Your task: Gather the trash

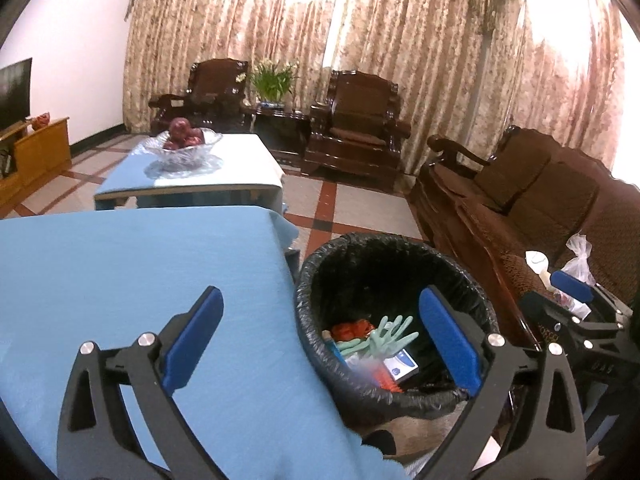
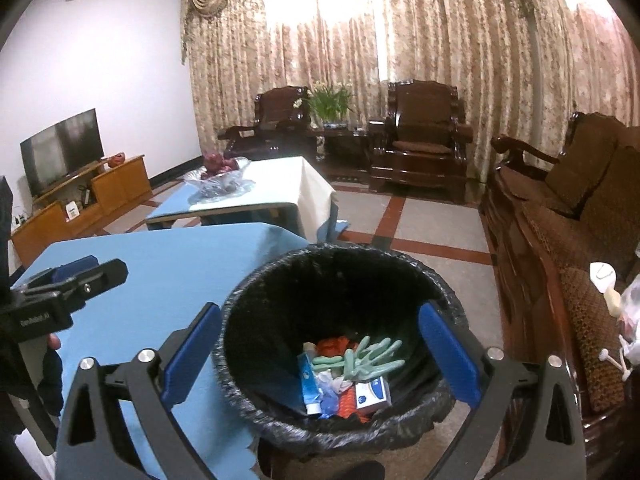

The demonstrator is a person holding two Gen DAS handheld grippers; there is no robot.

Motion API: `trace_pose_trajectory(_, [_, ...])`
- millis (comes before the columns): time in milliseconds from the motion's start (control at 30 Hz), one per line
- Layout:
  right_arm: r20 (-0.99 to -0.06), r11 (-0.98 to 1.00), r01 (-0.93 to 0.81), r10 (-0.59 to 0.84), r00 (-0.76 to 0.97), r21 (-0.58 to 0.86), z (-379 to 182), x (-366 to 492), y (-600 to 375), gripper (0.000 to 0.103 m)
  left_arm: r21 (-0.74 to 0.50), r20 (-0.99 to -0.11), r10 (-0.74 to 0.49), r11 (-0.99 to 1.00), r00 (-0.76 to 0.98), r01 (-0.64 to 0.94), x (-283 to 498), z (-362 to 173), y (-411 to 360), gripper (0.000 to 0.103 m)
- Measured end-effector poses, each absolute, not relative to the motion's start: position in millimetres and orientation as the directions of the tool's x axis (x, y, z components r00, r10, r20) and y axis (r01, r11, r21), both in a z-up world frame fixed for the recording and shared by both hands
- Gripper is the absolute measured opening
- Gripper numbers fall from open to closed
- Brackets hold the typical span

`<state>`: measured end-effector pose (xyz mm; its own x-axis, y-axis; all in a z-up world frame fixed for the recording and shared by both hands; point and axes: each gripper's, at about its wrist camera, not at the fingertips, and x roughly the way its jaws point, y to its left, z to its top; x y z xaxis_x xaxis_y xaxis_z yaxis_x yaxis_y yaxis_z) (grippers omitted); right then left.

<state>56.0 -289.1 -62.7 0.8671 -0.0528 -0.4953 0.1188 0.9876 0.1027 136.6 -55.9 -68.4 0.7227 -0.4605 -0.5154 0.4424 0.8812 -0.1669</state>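
- A TV [image 2: 60,151] stands on a wooden cabinet [image 2: 80,204] against the white wall at far left.
- The near table [image 1: 140,280] wears a blue cloth; beyond it a second table [image 1: 224,168] carries a glass bowl [image 1: 186,148] of dark red fruit.
- The left gripper [image 1: 320,340] hangs with its blue-padded fingers spread wide and nothing between them; one finger sits over the blue cloth, the other over the bin's rim. From the right wrist camera the same gripper [image 2: 68,280] shows side-on at the left edge, over the table.
- The bin [image 2: 248,320] (black liner folded over its rim) stands on the floor just beside the table's right edge.
- Inside lies the trash: pale green gloves [image 2: 368,356], a red crumpled wrapper [image 2: 336,344], a blue-and-white tube [image 2: 310,384], a small blue-and-white box [image 2: 372,392] and something orange [image 2: 348,404] under it. The gloves [image 1: 390,334] and box [image 1: 400,364] show in the left view too.
- The right gripper [image 2: 320,356] is held above the bin's mouth, fingers wide apart and holding nothing; the trash shows in the gap between them.
- Two dark armchairs [image 2: 420,136] flank a potted plant [image 2: 330,104] before the patterned curtains [image 2: 440,40].
- At right a brown sofa [image 2: 580,220] holds a clear plastic bag [image 1: 578,260] and a white item [image 2: 602,276] I cannot identify.
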Motion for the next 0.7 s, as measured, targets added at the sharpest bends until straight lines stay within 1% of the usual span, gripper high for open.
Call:
trace_pose_trajectory(267, [-0.468, 0.99, 0.09, -0.03, 0.883, 0.106, -42, 35, -269, 0.097, -0.126, -0.487, -0.433, 0.894, 0.758, 0.429, 100, -50, -41, 0.098])
trace_pose_trajectory(700, [-0.436, 0.995, 0.059, -0.018, 0.9, 0.081, -20, 14, -246, 0.097, -0.13, -0.434, -0.39, 0.919, 0.813, 0.372, 72, -26, -14, 0.098])
